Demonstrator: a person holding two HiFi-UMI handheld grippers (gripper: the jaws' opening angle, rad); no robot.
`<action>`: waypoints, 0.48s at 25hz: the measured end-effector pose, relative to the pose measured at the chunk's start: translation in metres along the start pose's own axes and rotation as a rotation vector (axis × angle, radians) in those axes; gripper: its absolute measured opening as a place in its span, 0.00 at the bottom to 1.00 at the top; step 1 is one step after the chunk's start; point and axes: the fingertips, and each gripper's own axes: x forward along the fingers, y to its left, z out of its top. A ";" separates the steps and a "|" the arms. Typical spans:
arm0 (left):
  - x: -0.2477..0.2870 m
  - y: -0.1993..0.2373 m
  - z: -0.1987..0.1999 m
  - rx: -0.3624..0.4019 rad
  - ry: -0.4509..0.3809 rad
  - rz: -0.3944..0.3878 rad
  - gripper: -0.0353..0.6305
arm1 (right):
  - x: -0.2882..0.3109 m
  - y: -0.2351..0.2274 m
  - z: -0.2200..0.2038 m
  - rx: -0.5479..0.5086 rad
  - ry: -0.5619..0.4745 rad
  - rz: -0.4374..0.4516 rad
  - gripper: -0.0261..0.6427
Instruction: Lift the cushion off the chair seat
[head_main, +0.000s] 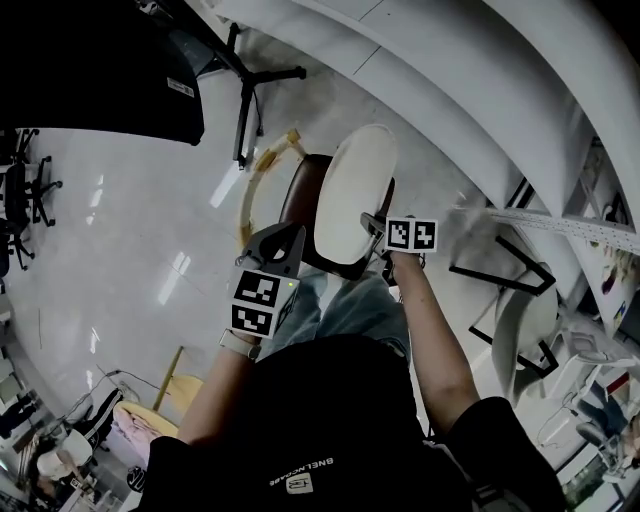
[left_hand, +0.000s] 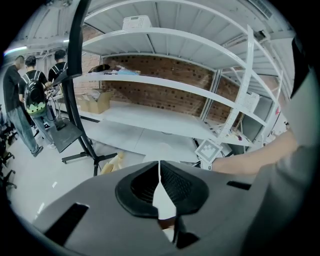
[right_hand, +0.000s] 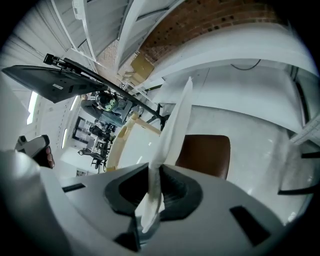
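The seat lies brown and mostly bare just ahead of both grippers' tips. Its pale hooped back curves round beyond and to the left of the left gripper.

The cushion is no longer flat. It stands tilted on edge over the seat, with its near rim at the right gripper and the rest reaching up and away from that gripper. The right gripper view sees the cushion edge-on as a thin pale blade rising from between the jaws, and the seat shows uncovered behind it to the right.

The right gripper is closed almost fully, its pads pinching a fold of the cushion's rim. The left gripper is drawn in to a narrow slit with a white sliver between the pads. I take that sliver for the cushion's lower left edge. Little of the cushion shows past those jaws in that view, so this hold is less sure than the right one.

The lift looks well along: both grippers are on the cushion and most of the seat is exposed. No view shows whether the cushion's lowest edge touches the seat. What seems left is to raise it wholly clear.
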 end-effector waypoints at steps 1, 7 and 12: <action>0.001 -0.001 0.002 0.009 -0.001 -0.009 0.09 | -0.004 0.002 0.002 -0.002 -0.012 -0.002 0.12; 0.009 -0.004 0.018 0.048 -0.012 -0.062 0.09 | -0.027 0.020 0.019 -0.006 -0.087 -0.002 0.12; 0.017 -0.013 0.031 0.076 -0.024 -0.109 0.09 | -0.050 0.035 0.031 -0.009 -0.150 -0.008 0.12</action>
